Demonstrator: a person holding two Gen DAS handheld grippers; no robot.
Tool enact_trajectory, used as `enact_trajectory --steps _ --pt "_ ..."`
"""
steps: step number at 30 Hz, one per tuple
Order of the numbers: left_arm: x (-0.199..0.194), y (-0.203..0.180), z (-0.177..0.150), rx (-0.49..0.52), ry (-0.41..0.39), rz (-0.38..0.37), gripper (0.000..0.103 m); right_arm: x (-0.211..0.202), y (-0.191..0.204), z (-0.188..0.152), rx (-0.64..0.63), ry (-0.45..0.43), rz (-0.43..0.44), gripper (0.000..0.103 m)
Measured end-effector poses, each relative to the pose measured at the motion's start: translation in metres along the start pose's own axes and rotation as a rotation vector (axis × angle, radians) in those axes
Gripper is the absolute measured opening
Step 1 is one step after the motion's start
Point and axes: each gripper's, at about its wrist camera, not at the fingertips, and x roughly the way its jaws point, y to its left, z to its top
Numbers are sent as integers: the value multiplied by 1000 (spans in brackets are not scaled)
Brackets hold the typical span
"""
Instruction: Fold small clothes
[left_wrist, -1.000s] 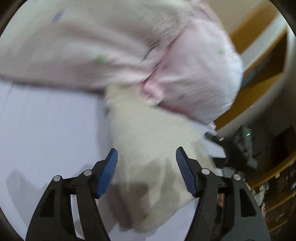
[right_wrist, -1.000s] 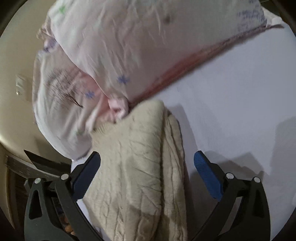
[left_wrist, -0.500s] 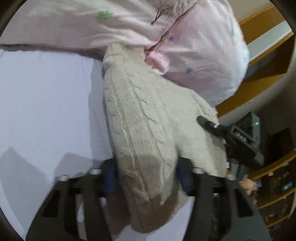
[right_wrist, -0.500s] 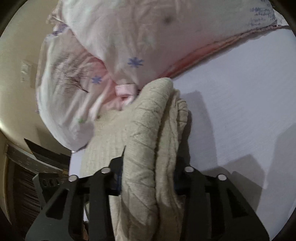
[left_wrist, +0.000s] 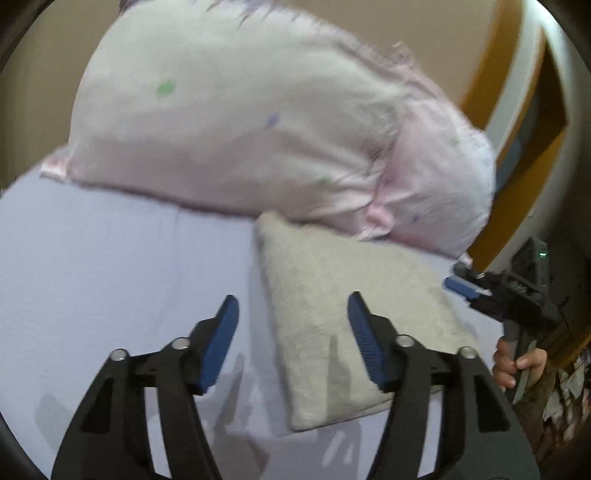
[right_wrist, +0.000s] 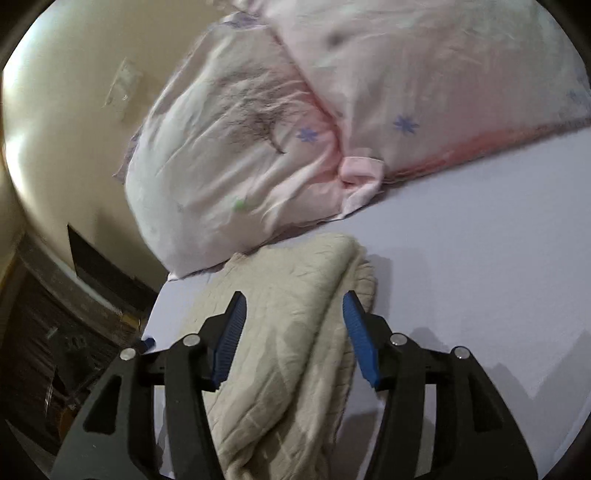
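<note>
A: How is the left gripper (left_wrist: 291, 325) held?

B: It is held spread wide above the sheet (left_wrist: 110, 266), with nothing clasped; only its right blue pad is seen over the folded cream sweater (left_wrist: 354, 314).

A: And the right gripper (right_wrist: 293, 325)?

B: It is likewise parted wide, and nothing is gripped. The cream sweater (right_wrist: 295, 332) is seen between and beneath its fingers, folded, with doubled layers shown along its right edge.

A: Where is the sweater placed?

B: It is laid flat on the lilac sheet (right_wrist: 480, 258), its far end touching the pink pillows (right_wrist: 258, 147). A wall (right_wrist: 66, 110) is seen behind them.
</note>
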Motion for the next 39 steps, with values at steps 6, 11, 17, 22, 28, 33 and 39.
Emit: enact_trajectory --steps 6,11,17,22,28,33,39 --pt "37 -60 -20 213 101 -27 66 30 14 -3 -100 49 -157 9" --pt "41 -64 -41 285 161 -36 64 32 -11 -4 15 56 -221 12" --pt "8 -50 -46 210 112 -20 70 -17 20 -27 -99 -58 -236 93" --pt "-4 -44 -64 187 137 196 94 -65 49 -75 -225 -116 -386 101" --pt "7 -47 -80 217 210 265 101 -34 67 -126 -280 32 -499 101" --pt "22 -48 -85 246 255 291 102 4 71 -139 -248 146 -547 101" --pt "31 -47 -90 251 306 303 102 10 80 -152 -287 127 -602 101"
